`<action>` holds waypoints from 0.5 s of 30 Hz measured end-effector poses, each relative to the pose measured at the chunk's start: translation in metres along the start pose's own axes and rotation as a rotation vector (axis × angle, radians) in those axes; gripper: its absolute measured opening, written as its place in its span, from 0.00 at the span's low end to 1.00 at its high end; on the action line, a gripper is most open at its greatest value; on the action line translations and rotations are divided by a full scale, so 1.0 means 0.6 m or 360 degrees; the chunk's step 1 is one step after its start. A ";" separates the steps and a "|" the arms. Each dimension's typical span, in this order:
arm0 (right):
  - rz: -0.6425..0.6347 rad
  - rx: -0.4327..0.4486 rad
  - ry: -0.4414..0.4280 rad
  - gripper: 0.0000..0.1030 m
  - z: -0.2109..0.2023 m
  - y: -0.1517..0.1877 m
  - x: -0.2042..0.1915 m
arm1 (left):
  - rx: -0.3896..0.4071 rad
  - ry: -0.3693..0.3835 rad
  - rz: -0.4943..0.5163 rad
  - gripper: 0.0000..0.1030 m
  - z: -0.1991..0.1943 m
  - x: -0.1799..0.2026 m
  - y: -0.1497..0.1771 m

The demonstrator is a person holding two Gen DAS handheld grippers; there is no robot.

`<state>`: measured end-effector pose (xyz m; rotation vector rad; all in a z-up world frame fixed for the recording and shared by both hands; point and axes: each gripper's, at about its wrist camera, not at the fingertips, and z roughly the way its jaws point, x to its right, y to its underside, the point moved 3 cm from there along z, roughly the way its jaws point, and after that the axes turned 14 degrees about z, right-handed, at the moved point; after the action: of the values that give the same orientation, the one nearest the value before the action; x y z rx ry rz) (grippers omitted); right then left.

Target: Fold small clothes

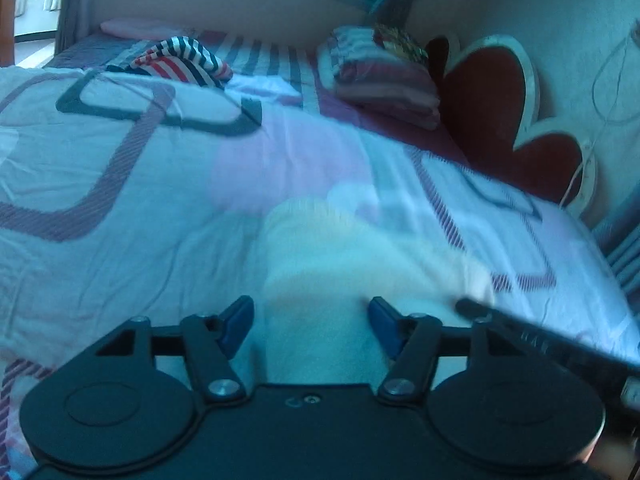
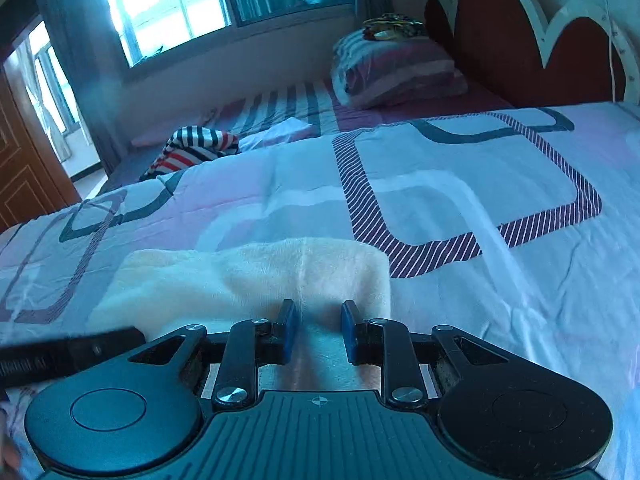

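Left wrist view: we see the left hand-held gripper [image 1: 310, 326] spread wide over the near end of a pale cream garment [image 1: 340, 248], which lies on the patterned bedspread [image 1: 120, 160] close to the bed's near edge. The blue pads [image 1: 239, 322] stand either side of the cloth and do not visibly press it, though the picture is blurred. A dark bar of the other tool crosses the lower right corner. Far off, toward the bed's opposite edge, a striped garment [image 1: 182, 60] lies crumpled, and a stack of folded bedding [image 1: 384, 76] sits by the red headboard [image 1: 492, 112].

Right wrist view: we see the right hand-held gripper [image 2: 319, 330] with its jaws drawn narrow, a strip of the cream garment [image 2: 260, 276] running between the pads; whether they truly pinch it we cannot tell, as a gap shows. The cloth looks already doubled, its far fold line lying across the bedspread [image 2: 440, 152].

We judge a fold of this piece is in hand, with both tools at its near hem. The next move calls for a firm grip on both corners, then carrying the hem evenly to the far edge of the cloth.
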<state>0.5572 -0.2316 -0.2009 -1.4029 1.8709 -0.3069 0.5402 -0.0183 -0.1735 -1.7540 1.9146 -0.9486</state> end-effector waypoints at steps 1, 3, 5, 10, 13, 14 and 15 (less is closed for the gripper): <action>0.0015 -0.0002 -0.0010 0.23 -0.003 -0.005 0.000 | 0.0025 -0.0018 -0.0014 0.57 0.000 -0.001 -0.008; 0.0047 0.0042 -0.0044 0.23 -0.008 -0.016 -0.004 | 0.0009 -0.0034 -0.0020 0.57 0.016 -0.004 -0.020; 0.0028 0.0068 -0.0051 0.23 -0.005 -0.023 -0.015 | -0.0023 -0.0061 -0.0060 0.59 0.038 -0.013 -0.025; 0.0043 0.0043 0.0028 0.23 0.040 -0.019 -0.002 | -0.0053 -0.0103 -0.0119 0.61 0.061 -0.032 -0.017; 0.0085 0.0037 0.0006 0.23 0.043 -0.021 0.006 | -0.0036 -0.0136 -0.0049 0.61 0.060 -0.022 -0.013; 0.0059 0.0035 0.0011 0.23 0.041 -0.022 0.005 | -0.0038 -0.0133 -0.0054 0.61 0.059 -0.023 -0.013; 0.0037 0.0030 0.0016 0.23 0.040 -0.021 0.004 | -0.0046 -0.0131 -0.0058 0.61 0.056 -0.023 -0.014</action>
<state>0.5828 -0.2323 -0.2104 -1.3684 1.8864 -0.3197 0.5713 -0.0124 -0.1936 -1.8210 1.8600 -0.8511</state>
